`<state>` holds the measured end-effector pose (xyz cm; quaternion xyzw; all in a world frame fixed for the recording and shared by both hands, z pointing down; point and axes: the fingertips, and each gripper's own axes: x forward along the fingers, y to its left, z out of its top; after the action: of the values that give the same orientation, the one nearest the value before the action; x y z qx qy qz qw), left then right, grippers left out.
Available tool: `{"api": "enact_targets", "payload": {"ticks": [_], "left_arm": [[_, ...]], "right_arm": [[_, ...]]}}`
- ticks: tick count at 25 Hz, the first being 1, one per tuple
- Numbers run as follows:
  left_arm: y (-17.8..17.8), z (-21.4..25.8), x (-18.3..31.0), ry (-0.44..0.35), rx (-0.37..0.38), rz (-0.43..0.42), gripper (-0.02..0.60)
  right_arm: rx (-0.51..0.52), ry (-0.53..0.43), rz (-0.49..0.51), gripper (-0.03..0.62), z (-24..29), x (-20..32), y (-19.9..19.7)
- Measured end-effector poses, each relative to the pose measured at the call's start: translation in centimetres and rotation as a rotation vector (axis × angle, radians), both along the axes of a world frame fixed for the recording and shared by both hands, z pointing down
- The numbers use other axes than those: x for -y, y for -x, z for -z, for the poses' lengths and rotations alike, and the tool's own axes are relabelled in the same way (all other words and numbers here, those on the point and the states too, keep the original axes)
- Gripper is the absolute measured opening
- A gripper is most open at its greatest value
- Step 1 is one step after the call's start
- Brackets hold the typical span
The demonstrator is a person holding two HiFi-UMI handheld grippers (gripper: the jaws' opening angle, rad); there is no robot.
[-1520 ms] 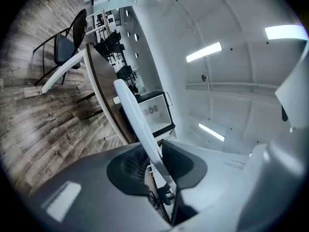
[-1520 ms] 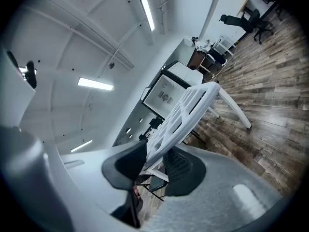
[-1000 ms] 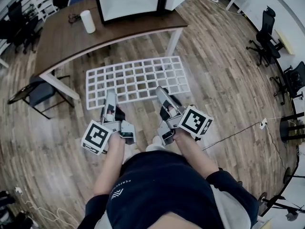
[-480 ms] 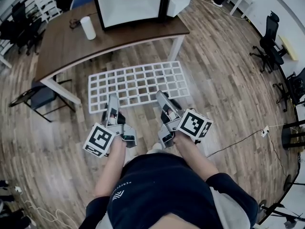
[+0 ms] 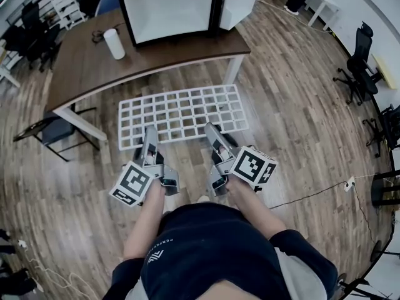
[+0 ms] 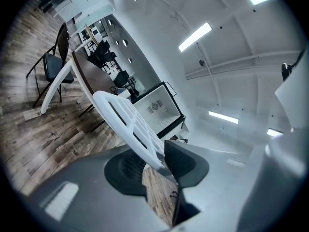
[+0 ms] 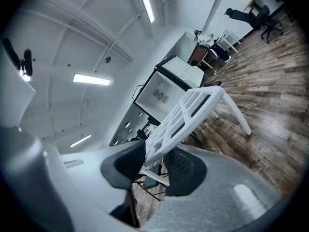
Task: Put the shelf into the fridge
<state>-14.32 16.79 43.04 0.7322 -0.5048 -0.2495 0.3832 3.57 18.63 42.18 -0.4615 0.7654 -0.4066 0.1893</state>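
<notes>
I carry a white grid shelf point(image 5: 181, 113) level above the wooden floor, held by its near edge. My left gripper point(image 5: 149, 134) grips the edge's left part and my right gripper point(image 5: 212, 130) its right part. In the left gripper view the shelf point(image 6: 126, 121) runs between the dark pads of the left gripper point(image 6: 155, 159). The shelf point(image 7: 189, 114) sits likewise in the right gripper point(image 7: 153, 159). Both pairs of jaws have just been opening a little, with the shelf's edge still between the pads. The white fridge point(image 5: 172, 4) stands open on the brown table point(image 5: 87, 61) ahead.
A white cylinder point(image 5: 114, 44) stands on the table left of the fridge. A chair point(image 5: 52, 129) sits by the table's left leg. Office chairs point(image 5: 356, 67) line the right wall. A cable point(image 5: 312, 190) crosses the floor at the right.
Both grippers and the shelf have moved forward toward the table and fridge. The left gripper has rolled slightly.
</notes>
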Motion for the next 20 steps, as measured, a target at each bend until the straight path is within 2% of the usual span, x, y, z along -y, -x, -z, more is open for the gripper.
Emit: {"api": "enact_targets", "payload": {"ticks": [3, 9, 12, 15, 18, 20], "left_arm": [[-0.6, -0.1, 0.4, 0.002, 0.035, 0.012, 0.123], [-2.3, 0.3, 1.6, -0.009, 0.048, 0.016, 0.126], [-1.8, 0.6, 1.9, -0.006, 0.102, 0.03, 0.127], [-1.7, 0.3, 2.4, -0.02, 0.063, 0.039, 0.129], [-0.8, 0.3, 3.5, -0.021, 0.104, 0.048, 0.129], [-0.5, 0.3, 4.8, -0.034, 0.099, 0.045, 0.13]], "right_arm": [[-0.009, -0.001, 0.009, 0.123, -0.2, 0.6, -0.7], [-0.04, -0.021, 0.015, 0.126, -0.1, 2.2, -2.6], [-0.03, -0.016, 0.026, 0.127, -0.1, 2.8, -2.4], [-0.031, -0.015, 0.037, 0.127, -0.2, 3.5, -2.0], [-0.038, -0.021, 0.04, 0.127, -0.3, 4.8, -1.4], [-0.04, -0.022, 0.037, 0.129, -0.4, 6.0, -1.1]]}}
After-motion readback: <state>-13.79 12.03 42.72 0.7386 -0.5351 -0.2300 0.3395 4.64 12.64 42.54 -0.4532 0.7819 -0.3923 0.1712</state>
